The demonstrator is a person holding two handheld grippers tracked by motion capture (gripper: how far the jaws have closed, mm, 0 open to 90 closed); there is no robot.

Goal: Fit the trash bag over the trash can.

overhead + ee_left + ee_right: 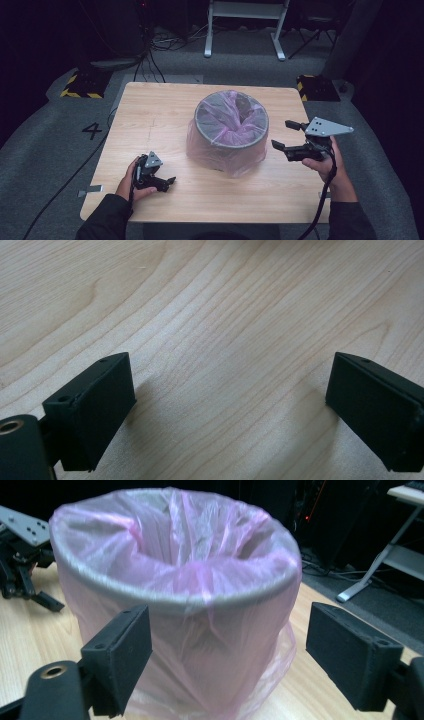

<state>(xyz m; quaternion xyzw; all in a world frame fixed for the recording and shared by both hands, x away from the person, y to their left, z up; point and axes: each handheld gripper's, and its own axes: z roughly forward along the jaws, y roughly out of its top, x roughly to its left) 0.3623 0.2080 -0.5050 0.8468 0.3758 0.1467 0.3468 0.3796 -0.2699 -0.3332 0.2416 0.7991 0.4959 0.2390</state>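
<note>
High view overhead, right gripper view faces bin (175,595), both sharing table (150,115)

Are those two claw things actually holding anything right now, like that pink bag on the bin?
No, nothing is held. The left gripper is open over bare table; the right gripper is open beside the pink bag, not touching it.

One desk (165,115) carries one grey bin (231,131), lined with one pink plastic bag (225,155). Two tongs are in use: the left tongs (167,184) and the right tongs (284,135), each with two black jaws.
</note>
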